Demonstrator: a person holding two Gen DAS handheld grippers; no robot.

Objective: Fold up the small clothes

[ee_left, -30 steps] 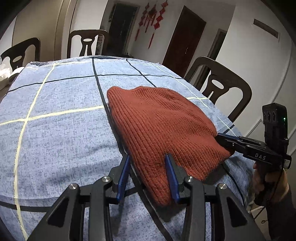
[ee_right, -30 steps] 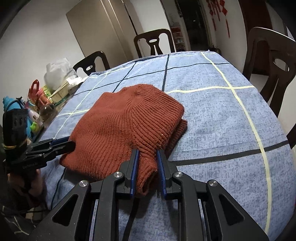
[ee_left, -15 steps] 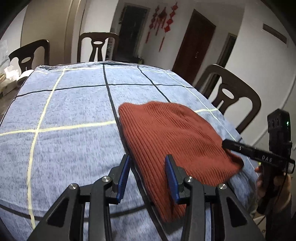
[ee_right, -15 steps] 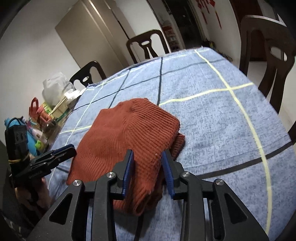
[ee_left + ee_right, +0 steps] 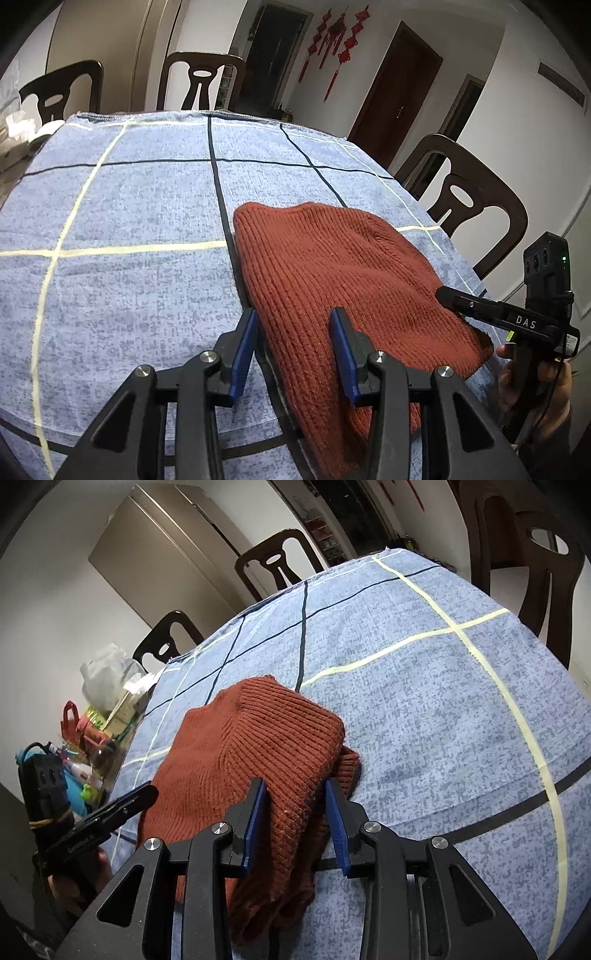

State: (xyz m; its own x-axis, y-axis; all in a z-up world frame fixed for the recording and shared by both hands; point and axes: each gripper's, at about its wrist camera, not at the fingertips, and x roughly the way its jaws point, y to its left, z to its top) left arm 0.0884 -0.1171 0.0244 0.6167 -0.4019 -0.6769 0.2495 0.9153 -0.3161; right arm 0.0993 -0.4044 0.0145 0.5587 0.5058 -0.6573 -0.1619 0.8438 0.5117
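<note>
A rust-red knit garment point(image 5: 332, 266) lies folded on the blue checked tablecloth point(image 5: 129, 221). My left gripper point(image 5: 293, 332) is open at the garment's near edge, and the knit runs loosely between its blue pads without being pinched. In the right wrist view the garment point(image 5: 258, 746) bulges up between the fingers of my right gripper point(image 5: 295, 812), whose jaws are opening and no longer press on it. From the left wrist view the right gripper point(image 5: 443, 293) reaches over the garment's right corner. The left gripper point(image 5: 147, 794) shows at the garment's left side.
Dark chairs point(image 5: 472, 199) point(image 5: 201, 81) point(image 5: 277, 561) stand around the table. Bottles, boxes and a plastic bag point(image 5: 92, 731) crowd the left of the table beyond the cloth. The tablecloth point(image 5: 443, 720) spreads bare to the right of the garment.
The right gripper, shut on the garment's folded edge a second ago, has opened off it and rolled. Both grippers have drawn back a little; the garment rests on the table.
</note>
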